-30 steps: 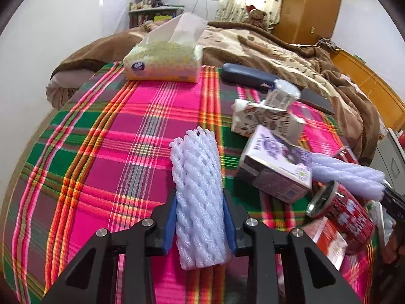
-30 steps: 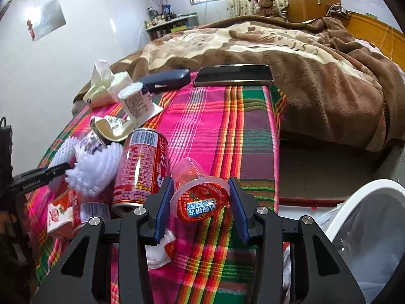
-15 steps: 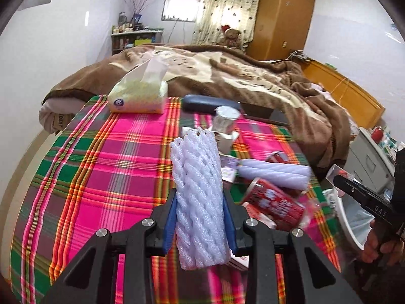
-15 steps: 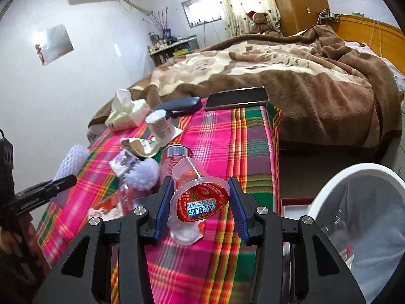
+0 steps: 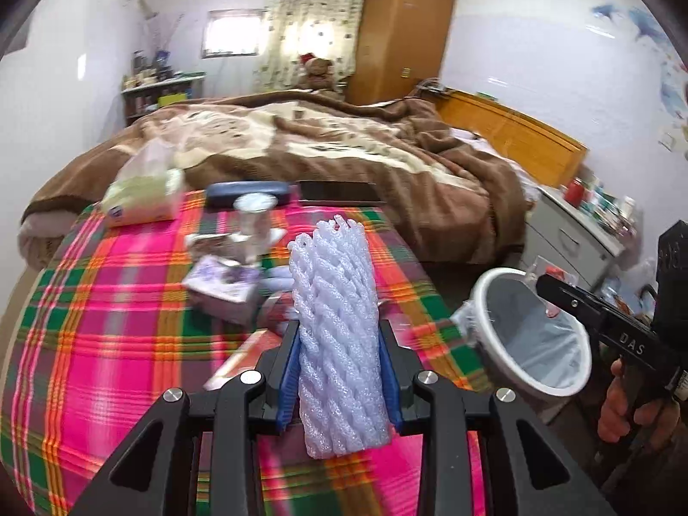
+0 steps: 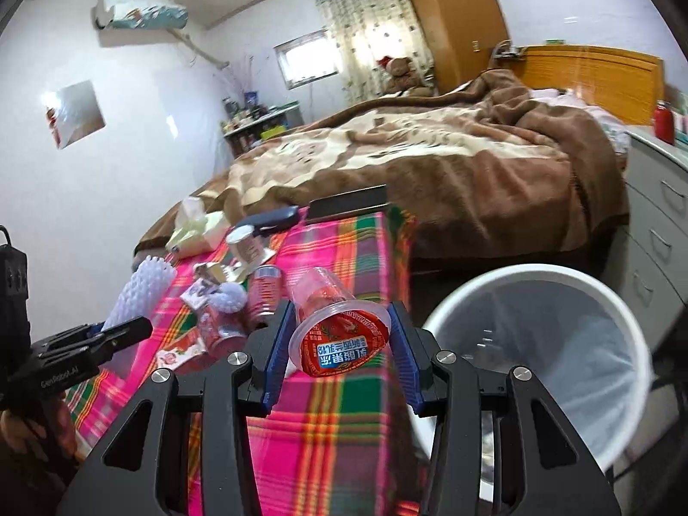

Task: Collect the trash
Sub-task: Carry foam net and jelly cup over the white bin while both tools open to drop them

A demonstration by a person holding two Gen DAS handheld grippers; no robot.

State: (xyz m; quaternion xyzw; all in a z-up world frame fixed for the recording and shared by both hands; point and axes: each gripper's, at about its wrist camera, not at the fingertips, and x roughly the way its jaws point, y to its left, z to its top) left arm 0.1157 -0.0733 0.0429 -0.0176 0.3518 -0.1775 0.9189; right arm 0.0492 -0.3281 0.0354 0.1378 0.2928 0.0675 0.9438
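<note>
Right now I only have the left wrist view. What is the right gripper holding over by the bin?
Observer: A clear plastic cup with a red foil lid, clamped on its side in the right gripper.
Operator: Any cans on the cloth that I can't see?
Observer: Yes, a red can sits beyond that cup. In your view it is hidden behind the foam net held in the left gripper.

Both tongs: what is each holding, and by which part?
Left tongs clamp a white foam net sleeve by its lower sides. Right tongs grip a plastic cup by its rim.
</note>
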